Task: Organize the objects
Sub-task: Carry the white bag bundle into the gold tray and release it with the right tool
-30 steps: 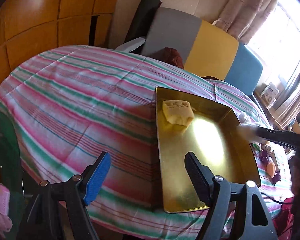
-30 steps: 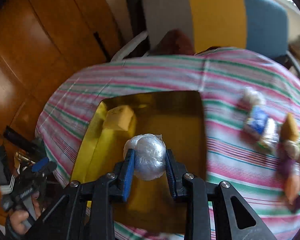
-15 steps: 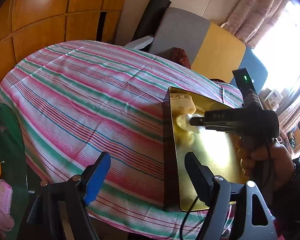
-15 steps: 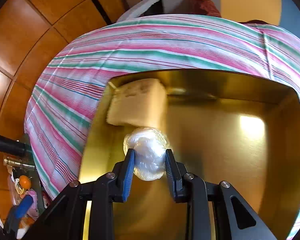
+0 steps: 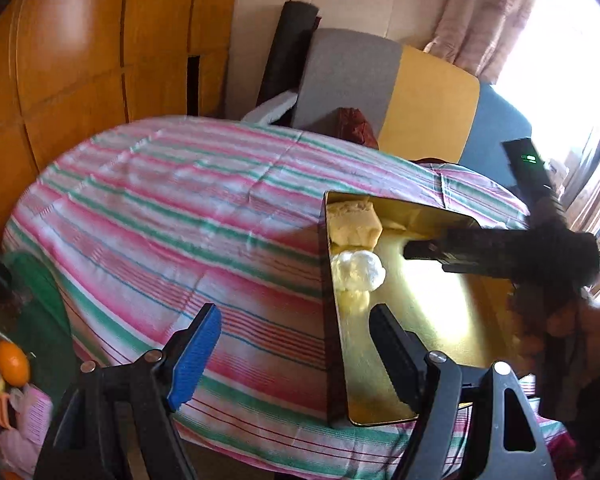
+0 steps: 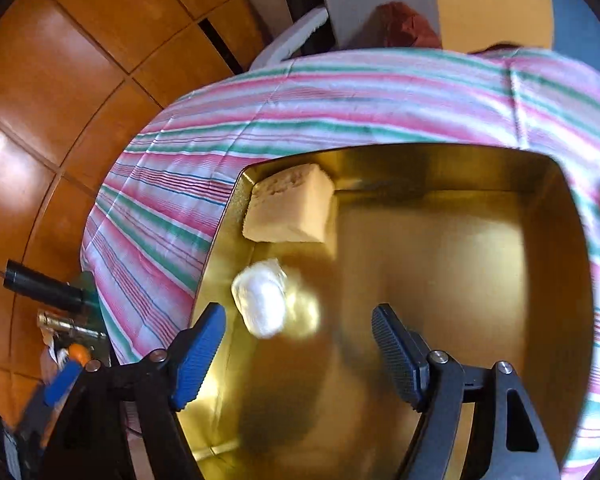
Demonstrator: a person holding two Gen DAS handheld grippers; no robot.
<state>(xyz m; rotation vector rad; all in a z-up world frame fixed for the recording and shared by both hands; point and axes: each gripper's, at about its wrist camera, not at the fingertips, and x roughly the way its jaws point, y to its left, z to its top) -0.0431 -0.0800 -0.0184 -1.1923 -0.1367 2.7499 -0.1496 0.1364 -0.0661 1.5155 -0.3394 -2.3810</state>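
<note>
A: So, where is the white wrapped ball (image 6: 260,300)?

B: It sits in the gold tray (image 6: 556,264), just beside the yellow block (image 6: 290,210). The right gripper (image 6: 298,350) is wide apart above the tray, holding nothing.

A: And the left gripper (image 5: 296,352)?

B: Wide apart too, holding nothing, near the tray's edge.

A: What's next?

B: I think fetching another thing to put in the tray.

a home living room: a worktop under a striped pink-and-green cloth (image 5: 172,208), wooden wall panels (image 5: 72,60), a grey, yellow and blue sofa (image 5: 428,96), curtains (image 5: 484,16) at a bright window.
</note>
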